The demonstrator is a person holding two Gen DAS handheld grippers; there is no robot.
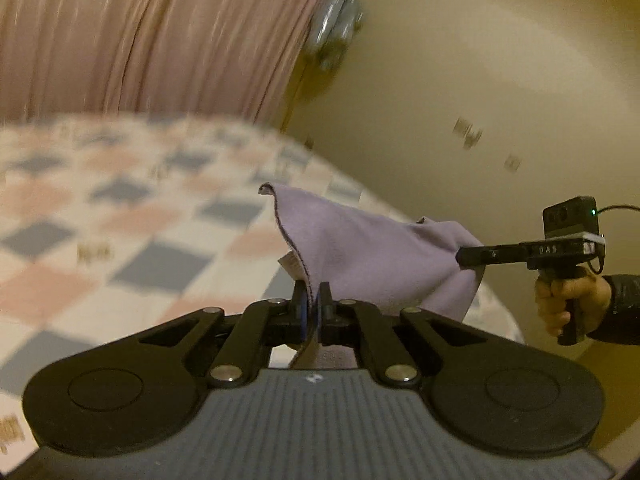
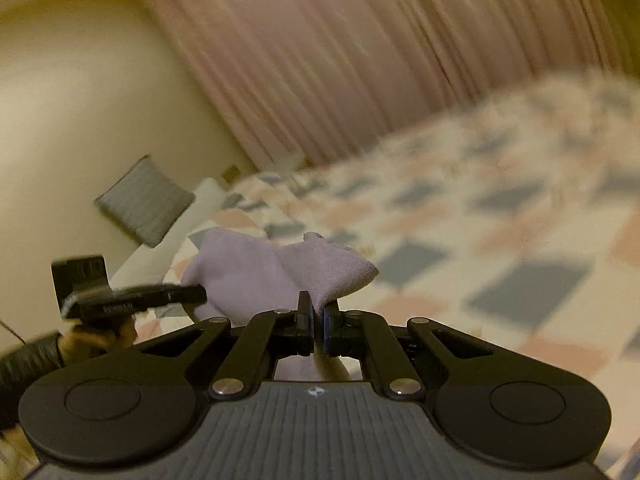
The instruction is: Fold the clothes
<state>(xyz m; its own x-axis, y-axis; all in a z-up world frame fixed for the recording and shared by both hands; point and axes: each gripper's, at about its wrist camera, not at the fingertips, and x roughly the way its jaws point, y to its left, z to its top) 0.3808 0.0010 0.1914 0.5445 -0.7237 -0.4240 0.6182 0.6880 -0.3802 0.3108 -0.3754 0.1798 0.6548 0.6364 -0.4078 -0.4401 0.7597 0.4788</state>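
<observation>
A lilac cloth garment (image 1: 360,252) hangs in the air above the bed, stretched between both grippers. My left gripper (image 1: 311,292) is shut on its near edge, beside a pale label. My right gripper (image 1: 464,258) pinches the far corner, held by a hand in a dark sleeve. In the right wrist view the same lilac garment (image 2: 272,276) bunches ahead, my right gripper (image 2: 318,308) shut on a fold of it. My left gripper (image 2: 200,294) bites into the cloth's left side there.
The bed carries a checked sheet (image 1: 132,232) of pink, grey and white squares. Pink curtains (image 1: 152,36) hang behind it. A grey cushion (image 2: 146,202) leans on the cream wall (image 1: 480,92) by a white pillow (image 2: 200,204).
</observation>
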